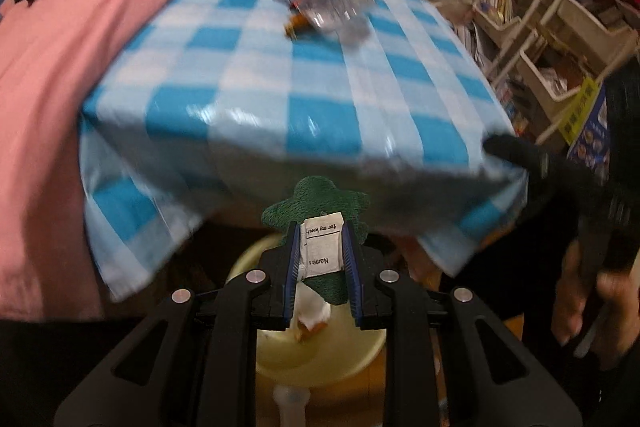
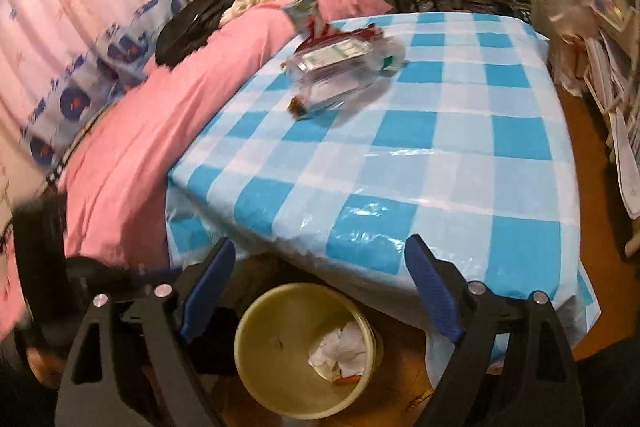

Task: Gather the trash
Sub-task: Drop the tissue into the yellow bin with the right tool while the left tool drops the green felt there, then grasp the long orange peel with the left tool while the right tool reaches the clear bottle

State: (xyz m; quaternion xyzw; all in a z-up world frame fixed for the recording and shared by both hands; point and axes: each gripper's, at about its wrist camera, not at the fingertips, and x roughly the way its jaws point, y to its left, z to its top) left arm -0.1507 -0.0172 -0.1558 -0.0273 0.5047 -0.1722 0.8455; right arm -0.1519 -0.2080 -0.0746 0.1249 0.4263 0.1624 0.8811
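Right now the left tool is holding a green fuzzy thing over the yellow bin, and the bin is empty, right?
Not empty. The right wrist view shows crumpled white paper inside the yellow bin. The left tool does hold the green fuzzy thing over it.

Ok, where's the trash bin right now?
The yellow bin sits on the floor below the checked table's near edge, low centre in the right wrist view, crumpled paper inside.

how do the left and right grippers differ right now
The left gripper is shut on a green knitted piece with a white tag; the right gripper stands wide open with nothing between its fingers. Both have blue pads and hang above the yellow bin beside the checked table.
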